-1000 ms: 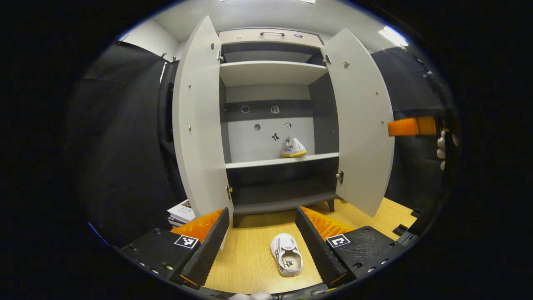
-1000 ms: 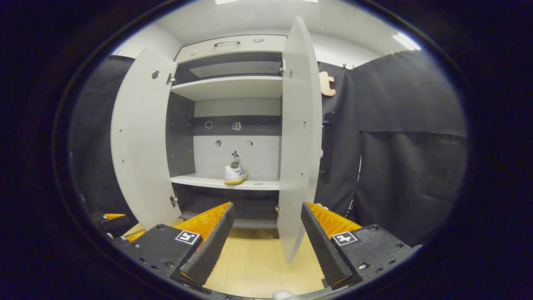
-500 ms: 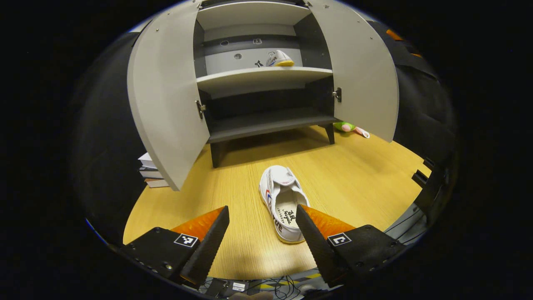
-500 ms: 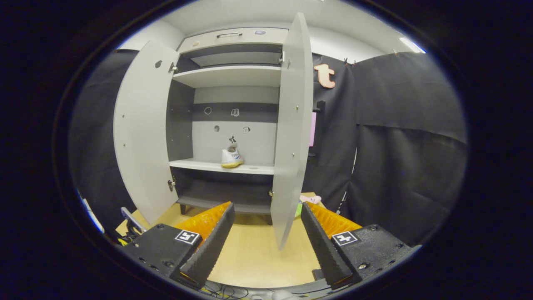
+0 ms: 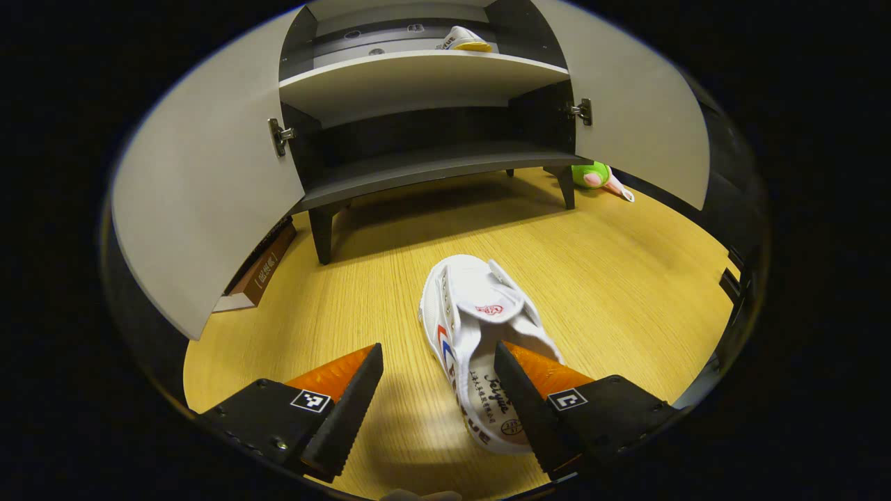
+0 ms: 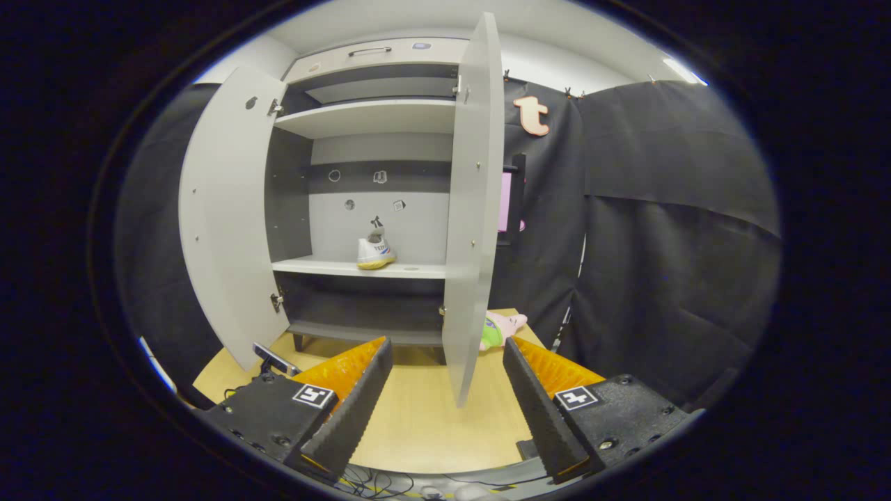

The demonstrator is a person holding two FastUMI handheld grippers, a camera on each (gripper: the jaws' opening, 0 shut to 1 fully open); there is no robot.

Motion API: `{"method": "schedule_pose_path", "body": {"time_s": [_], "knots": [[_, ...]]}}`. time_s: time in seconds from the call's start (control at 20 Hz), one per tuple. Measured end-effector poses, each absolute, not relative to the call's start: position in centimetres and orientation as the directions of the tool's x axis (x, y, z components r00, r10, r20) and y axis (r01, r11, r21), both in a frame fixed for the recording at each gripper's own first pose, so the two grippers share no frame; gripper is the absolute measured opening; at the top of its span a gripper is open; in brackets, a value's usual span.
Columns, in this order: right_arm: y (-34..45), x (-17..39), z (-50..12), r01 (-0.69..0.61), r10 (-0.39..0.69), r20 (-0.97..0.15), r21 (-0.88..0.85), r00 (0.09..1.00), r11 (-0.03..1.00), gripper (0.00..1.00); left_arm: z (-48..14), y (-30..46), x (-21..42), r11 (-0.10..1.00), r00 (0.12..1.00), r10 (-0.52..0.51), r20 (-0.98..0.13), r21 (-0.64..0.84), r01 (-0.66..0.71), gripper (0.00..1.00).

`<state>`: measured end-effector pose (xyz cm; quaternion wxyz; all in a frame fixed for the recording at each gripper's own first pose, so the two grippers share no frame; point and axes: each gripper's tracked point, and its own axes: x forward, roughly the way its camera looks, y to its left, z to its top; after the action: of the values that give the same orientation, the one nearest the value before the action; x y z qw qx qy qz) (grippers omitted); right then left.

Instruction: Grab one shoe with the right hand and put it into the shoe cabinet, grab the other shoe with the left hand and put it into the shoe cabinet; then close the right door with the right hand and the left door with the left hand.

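- The left gripper [image 5: 438,369] hangs wide open and empty, just over the white shoe [image 5: 480,348] on the floor.
- The shoe's long axis runs toward the cabinet [image 5: 418,76], heel nearest; it lies off-centre, under the gripper's right-hand finger.
- The right gripper [image 6: 445,362], also spread and empty, faces the right door [image 6: 473,209].

Black cloth walls [image 6: 668,209] hung round the booth under a white ceiling [image 6: 418,21]. The floor was pale yellow wood-grain board [image 5: 626,264]. A green-and-pink plush toy [image 5: 595,177] lay there.
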<state>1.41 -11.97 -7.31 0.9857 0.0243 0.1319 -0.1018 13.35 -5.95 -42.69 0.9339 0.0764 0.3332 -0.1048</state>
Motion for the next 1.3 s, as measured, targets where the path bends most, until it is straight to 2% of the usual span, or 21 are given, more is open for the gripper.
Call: {"method": "schedule_pose_path", "body": {"time_s": [0.3, 0.4, 0.45, 0.5, 0.6, 0.65, 0.75, 0.9, 1.0, 1.3], "knots": [[-11.6, 3.2, -7.2, 0.188, -0.177, -0.27, 0.016, 0.946, 0.982, 1.0, -43.9, -6.0, 17.2, 0.962, 0.756, -0.125, -0.643, 0.109, 0.252, 0.94], [-11.5, 3.7, -7.3, 0.18, -0.169, -0.274, 0.015, 0.947, 0.984, 1.0, -44.4, -7.0, 17.5, 0.955, 0.735, -0.156, -0.659, 0.089, 0.282, 0.84], [-11.5, 3.9, -7.5, 0.175, -0.164, -0.277, 0.016, 0.947, 0.984, 1.0, -44.3, -7.7, 17.7, 0.951, 0.73, -0.174, -0.661, 0.08, 0.299, 0.75], [-11.6, 4.1, -7.5, 0.172, -0.16, -0.278, 0.017, 0.947, 0.985, 1.0, -44.0, -7.7, 18.0, 0.952, 0.74, -0.153, -0.654, 0.104, 0.289, 0.76], [-11.7, 4.6, -7.7, 0.162, -0.149, -0.285, 0.022, 0.947, 0.987, 1.0, -44.4, -6.4, 18.5, 0.955, 0.739, -0.053, -0.672, 0.183, 0.234, 0.39], [-11.7, 4.7, -7.7, 0.156, -0.143, -0.288, 0.023, 0.947, 0.988, 1.0, -44.1, -6.6, 18.8, 0.953, 0.746, -0.06, -0.663, 0.185, 0.24, 0.2], [-11.8, 5.1, -7.2, 0.145, -0.133, -0.274, 0.024, 0.952, 0.989, 1.0, -44.1, -7.3, 18.5, 0.957, 0.718, -0.093, -0.689, 0.138, 0.256, 0.12], [-11.5, 5.3, -6.3, 0.12, -0.109, -0.246, 0.031, 0.963, 0.992, 1.0, -42.5, -8.2, 18.2, 0.963, 0.704, -0.131, -0.698, 0.08, 0.258, 0.13], [-11.0, 5.5, -5.4, 0.094, -0.084, -0.223, 0.031, 0.971, 0.995, 1.0, -40.0, -8.2, 18.6, 0.959, 0.738, -0.116, -0.665, 0.12, 0.258, 0.14], [-8.5, 7.3, -2.9, 0.012, -0.007, -0.155, 0.032, 0.988, 0.999, 1.0, -29.2, -7.9, 19.6, 0.976, 0.824, -0.098, -0.557, 0.107, 0.189, 0.13]]}}
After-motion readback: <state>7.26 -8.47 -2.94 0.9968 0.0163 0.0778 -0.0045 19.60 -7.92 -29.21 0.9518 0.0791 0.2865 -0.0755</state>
